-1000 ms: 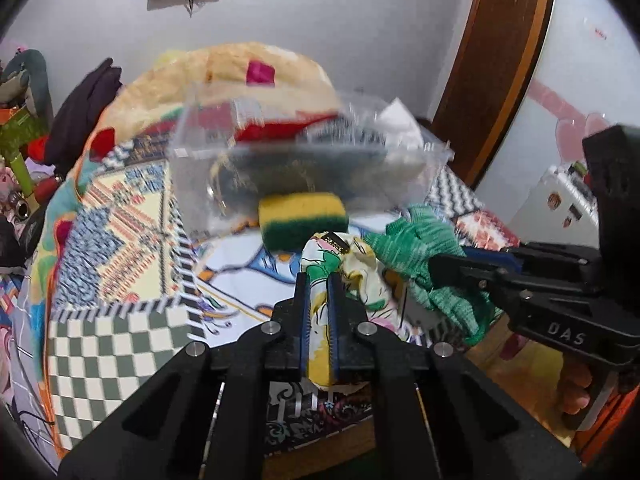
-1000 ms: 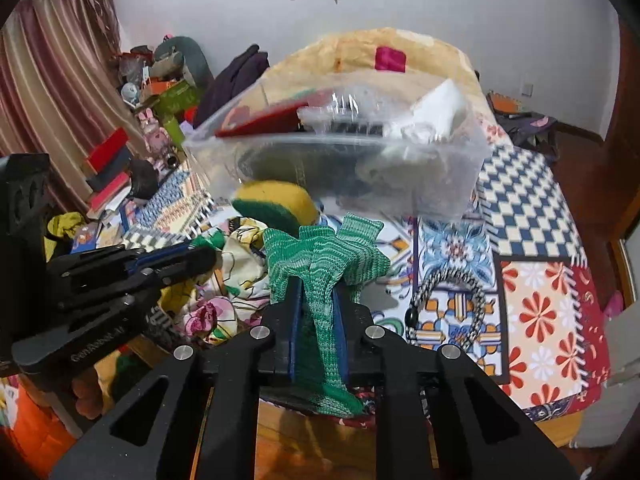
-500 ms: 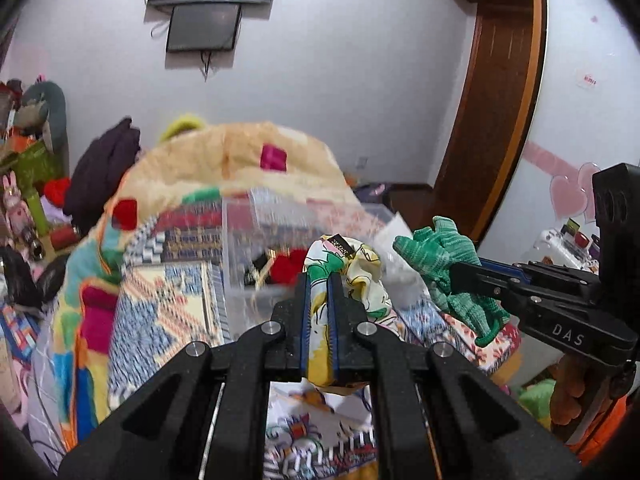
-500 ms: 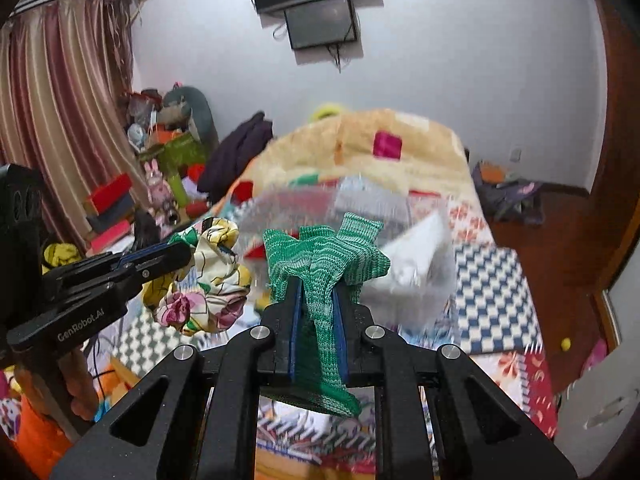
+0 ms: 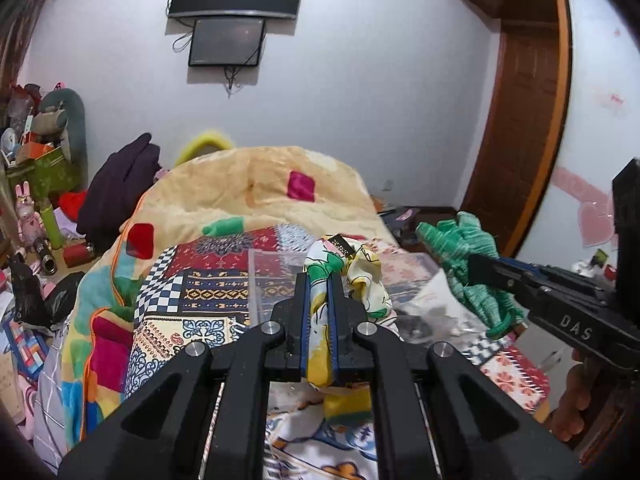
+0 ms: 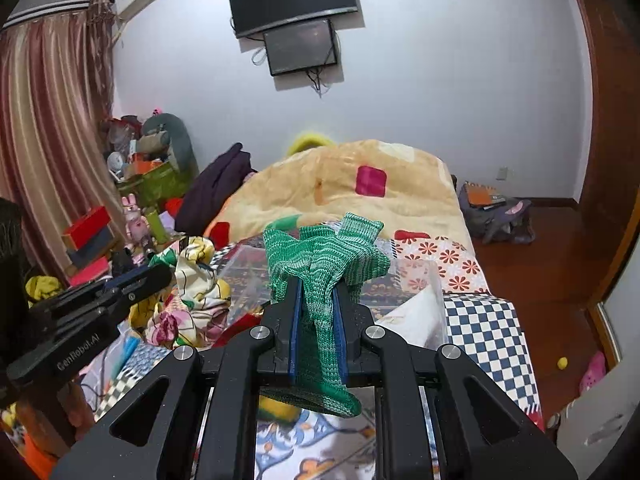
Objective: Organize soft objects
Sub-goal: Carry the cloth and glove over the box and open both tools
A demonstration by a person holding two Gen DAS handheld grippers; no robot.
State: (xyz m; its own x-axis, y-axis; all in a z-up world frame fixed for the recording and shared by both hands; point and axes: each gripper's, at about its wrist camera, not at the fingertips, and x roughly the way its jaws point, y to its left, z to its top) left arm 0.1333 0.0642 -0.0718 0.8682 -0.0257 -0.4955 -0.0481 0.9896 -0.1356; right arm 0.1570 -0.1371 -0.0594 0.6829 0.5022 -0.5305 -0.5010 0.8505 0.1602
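Note:
My left gripper (image 5: 318,280) is shut on a floral yellow-and-white cloth (image 5: 352,276), held up above the bed; the cloth also shows in the right wrist view (image 6: 188,280). My right gripper (image 6: 316,292) is shut on a green knitted cloth (image 6: 324,252), also seen from the left wrist view (image 5: 464,264), raised beside the left one. A clear plastic box (image 6: 416,292) with mixed items sits on the bed below and ahead of both grippers. A yellow-and-green sponge (image 5: 346,404) lies on the bed under the grippers.
The bed carries a patchwork quilt (image 5: 200,280) and a bunched yellow blanket (image 5: 260,184). Cluttered shelves and toys (image 6: 132,200) stand at the left. A wooden door (image 5: 520,128) and wooden floor with bags (image 6: 496,212) are at the right.
Both grippers have risen with their cloths still held; the view has tilted up from the bed to the wall, and the clear box now sits lower in view.

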